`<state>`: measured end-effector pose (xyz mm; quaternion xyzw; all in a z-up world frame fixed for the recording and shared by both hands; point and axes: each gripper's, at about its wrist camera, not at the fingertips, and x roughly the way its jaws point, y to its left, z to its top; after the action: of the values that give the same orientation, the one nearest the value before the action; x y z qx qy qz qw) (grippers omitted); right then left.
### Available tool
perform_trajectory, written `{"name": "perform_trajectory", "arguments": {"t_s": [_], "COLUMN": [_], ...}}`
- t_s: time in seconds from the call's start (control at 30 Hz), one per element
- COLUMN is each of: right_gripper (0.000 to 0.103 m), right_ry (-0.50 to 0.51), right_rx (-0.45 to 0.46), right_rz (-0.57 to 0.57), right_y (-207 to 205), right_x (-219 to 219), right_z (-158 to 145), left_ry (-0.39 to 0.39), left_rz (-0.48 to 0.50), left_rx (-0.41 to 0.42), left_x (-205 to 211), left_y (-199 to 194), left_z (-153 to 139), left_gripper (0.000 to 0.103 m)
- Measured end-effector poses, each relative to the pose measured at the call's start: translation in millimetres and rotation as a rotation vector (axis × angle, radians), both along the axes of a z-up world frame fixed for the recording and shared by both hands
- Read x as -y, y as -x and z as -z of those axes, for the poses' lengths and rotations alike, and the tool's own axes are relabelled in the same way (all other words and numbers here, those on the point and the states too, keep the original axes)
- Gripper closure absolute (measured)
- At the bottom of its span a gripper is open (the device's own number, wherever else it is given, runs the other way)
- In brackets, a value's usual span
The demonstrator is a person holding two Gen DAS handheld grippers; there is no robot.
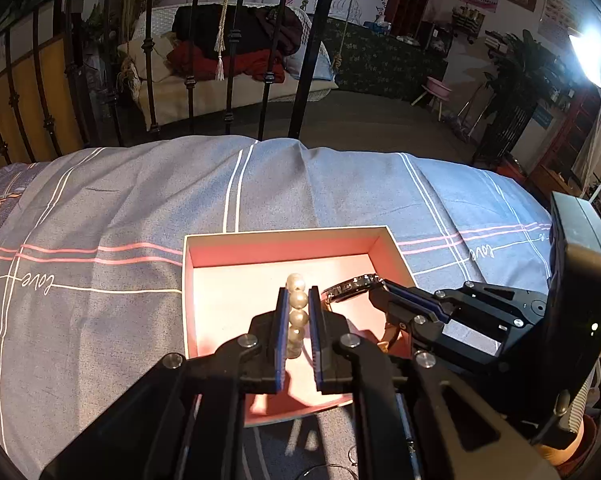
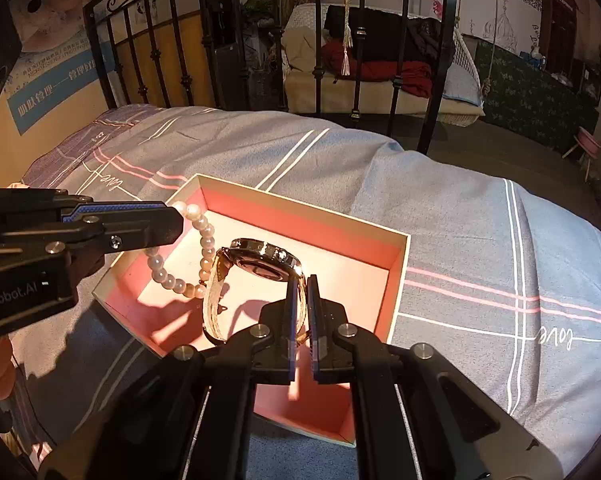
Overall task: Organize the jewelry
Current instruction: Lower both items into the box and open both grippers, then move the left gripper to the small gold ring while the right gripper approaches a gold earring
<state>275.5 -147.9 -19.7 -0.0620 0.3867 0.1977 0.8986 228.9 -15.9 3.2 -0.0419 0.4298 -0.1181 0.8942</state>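
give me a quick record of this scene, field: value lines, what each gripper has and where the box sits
surface: bed cover, blue-grey with pink and white stripes
box: open pink box lying on the bed cover
left gripper: shut on pearl bracelet, held over the box
right gripper: shut on watch by its strap, over the box
watch: face tilted up, strap loop hanging down towards the box floor
background: black metal bed rail
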Motion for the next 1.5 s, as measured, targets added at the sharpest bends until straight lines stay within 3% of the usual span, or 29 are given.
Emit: {"name": "perform_trajectory", "arguments": {"t_s": [0.33, 0.73, 0.93, 0.97, 1.03, 1.07, 1.2, 1.3, 1.5], "right_gripper": [0.098, 0.097, 0.097, 0.094, 0.067, 0.044, 0.042, 0.042, 0.042], "right_ry": [0.027, 0.068, 0.057, 0.05, 0.036, 0.029, -0.004, -0.017, -0.004], "right_rx": [-0.072, -0.077, -0.033, -0.026, -0.006, 0.015, 0.077, 0.102, 0.019], "right_rz": [-0.007, -0.011, 0.017, 0.021, 0.035, 0.042, 0.037, 0.036, 0.032], "right_y": [-11, -11, -1, 1, 9, 15, 48, 82, 144], "right_x": [-4, -8, 1, 3, 7, 11, 23, 35, 44], "right_z": [29, 37, 21, 17, 8, 2, -17, -21, 17], "left_ry": [-0.003, -0.033, -0.015, -0.011, 0.001, 0.013, 0.028, 0.03, 0.06], "left_rz": [-0.006, -0.024, -0.035, -0.037, -0.046, -0.042, -0.016, 0.004, 0.011], "left_rx": [-0.069, -0.066, -0.031, -0.022, 0.002, 0.015, 0.048, 0.03, -0.052], "left_x": [-1, -4, -10, -10, -12, -12, -11, -10, -11], "left_y": [-17, -16, -6, -3, 6, 12, 46, 78, 130], "left_z": [26, 27, 12, 8, -3, -8, -17, -3, 42], "left_gripper": [0.094, 0.092, 0.059, 0.051, 0.042, 0.04, 0.037, 0.03, 0.025]}}
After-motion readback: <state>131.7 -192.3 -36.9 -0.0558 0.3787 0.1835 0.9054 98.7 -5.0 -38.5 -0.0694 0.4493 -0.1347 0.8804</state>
